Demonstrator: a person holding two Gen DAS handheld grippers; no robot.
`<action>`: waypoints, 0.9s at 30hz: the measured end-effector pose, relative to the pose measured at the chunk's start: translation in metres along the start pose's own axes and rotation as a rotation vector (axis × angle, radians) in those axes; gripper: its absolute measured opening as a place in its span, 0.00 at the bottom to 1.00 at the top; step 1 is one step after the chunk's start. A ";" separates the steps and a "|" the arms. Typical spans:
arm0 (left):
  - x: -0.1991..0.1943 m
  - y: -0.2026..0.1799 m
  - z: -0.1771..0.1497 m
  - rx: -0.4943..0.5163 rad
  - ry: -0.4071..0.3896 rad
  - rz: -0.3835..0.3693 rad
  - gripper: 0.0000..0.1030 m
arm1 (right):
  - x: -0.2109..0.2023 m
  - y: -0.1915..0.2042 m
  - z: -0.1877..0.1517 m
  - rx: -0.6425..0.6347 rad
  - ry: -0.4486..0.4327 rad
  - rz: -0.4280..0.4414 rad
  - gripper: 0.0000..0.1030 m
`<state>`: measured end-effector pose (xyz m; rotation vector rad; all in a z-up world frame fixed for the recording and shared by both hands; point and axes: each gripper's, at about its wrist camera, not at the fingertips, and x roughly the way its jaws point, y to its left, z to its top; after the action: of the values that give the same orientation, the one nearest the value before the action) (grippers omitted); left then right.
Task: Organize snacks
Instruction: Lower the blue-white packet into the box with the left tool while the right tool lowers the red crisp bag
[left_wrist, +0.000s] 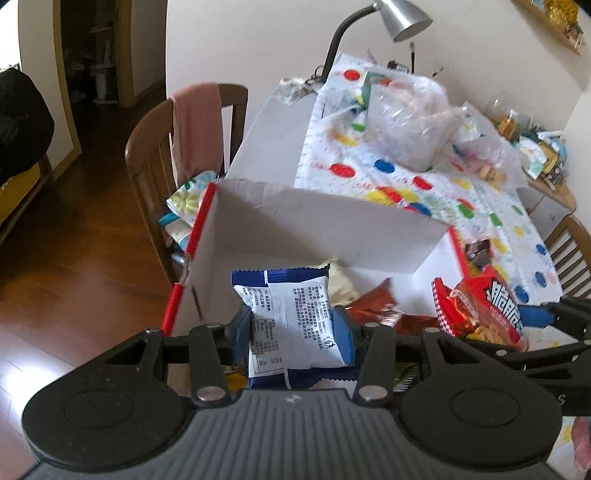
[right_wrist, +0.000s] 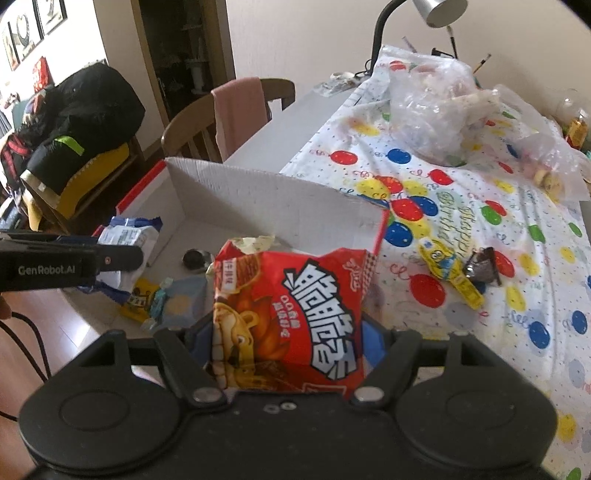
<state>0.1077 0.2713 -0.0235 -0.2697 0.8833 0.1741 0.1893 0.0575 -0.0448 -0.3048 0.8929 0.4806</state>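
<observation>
My left gripper (left_wrist: 293, 325) is shut on a blue and white snack packet (left_wrist: 291, 317), held over the near part of an open white cardboard box (left_wrist: 325, 229) with red outer sides. My right gripper (right_wrist: 288, 328) is shut on a red snack bag (right_wrist: 291, 314) at the box's (right_wrist: 258, 199) right front corner. The left wrist view shows that red bag (left_wrist: 480, 314) at the right. The right wrist view shows the blue and white packet (right_wrist: 125, 240) at the left. Inside the box lie a red-brown packet (left_wrist: 380, 310), a pale packet (left_wrist: 340, 280), a yellow packet (right_wrist: 138, 301) and a grey-blue packet (right_wrist: 181, 302).
On the balloon-print tablecloth (right_wrist: 480, 206), right of the box, lie a yellow packet (right_wrist: 450, 273) and a dark brown wrapper (right_wrist: 484, 269). Clear plastic bags (right_wrist: 436, 107) of food sit farther back beside a desk lamp (right_wrist: 439, 11). A wooden chair (left_wrist: 177, 147) with a pink cloth stands left of the table.
</observation>
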 end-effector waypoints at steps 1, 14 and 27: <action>0.005 0.003 0.001 0.009 0.004 0.004 0.44 | 0.006 0.002 0.003 -0.001 0.005 -0.007 0.73; 0.052 0.009 0.000 0.125 0.081 0.002 0.44 | 0.056 0.012 0.032 -0.018 0.040 -0.045 0.74; 0.088 -0.002 -0.008 0.170 0.231 -0.003 0.45 | 0.087 0.034 0.054 -0.097 0.144 -0.070 0.77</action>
<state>0.1575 0.2705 -0.0968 -0.1338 1.1202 0.0651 0.2540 0.1346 -0.0844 -0.4625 0.9971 0.4423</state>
